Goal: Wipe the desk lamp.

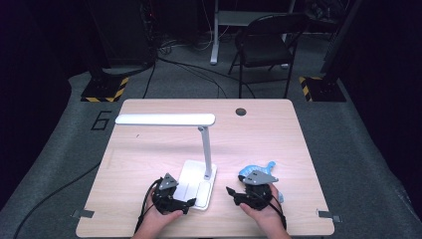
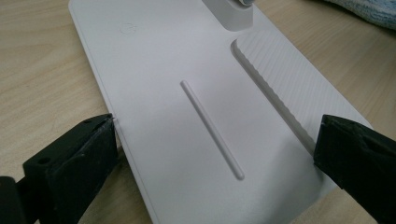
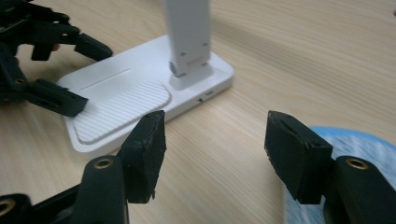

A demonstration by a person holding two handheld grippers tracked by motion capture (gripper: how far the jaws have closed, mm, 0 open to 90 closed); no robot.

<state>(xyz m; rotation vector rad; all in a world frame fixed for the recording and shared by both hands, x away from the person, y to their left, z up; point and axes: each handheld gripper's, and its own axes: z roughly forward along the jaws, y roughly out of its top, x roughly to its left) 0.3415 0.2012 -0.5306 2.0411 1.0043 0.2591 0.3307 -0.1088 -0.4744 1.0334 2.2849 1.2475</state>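
A white desk lamp stands on the wooden table [image 1: 149, 149], with its long head [image 1: 166, 119] on a slim post [image 1: 205, 149] that rises from a flat base [image 1: 191, 181]. My left gripper [image 1: 181, 199] is open, its jaws straddling the base's near end [image 2: 187, 70], one by each long edge. The base has a ribbed pad [image 2: 285, 79] and a thin raised line. My right gripper [image 1: 233, 195] is open over bare wood, nothing between its jaws [image 3: 215, 140], pointing toward the base [image 3: 126, 102]. A blue cloth [image 1: 259, 169] lies just beside it [image 3: 359, 144].
A round cable hole [image 1: 241, 111] sits near the table's far edge. A black folding chair [image 1: 266, 45] stands beyond the table. The person's hands enter from the front edge.
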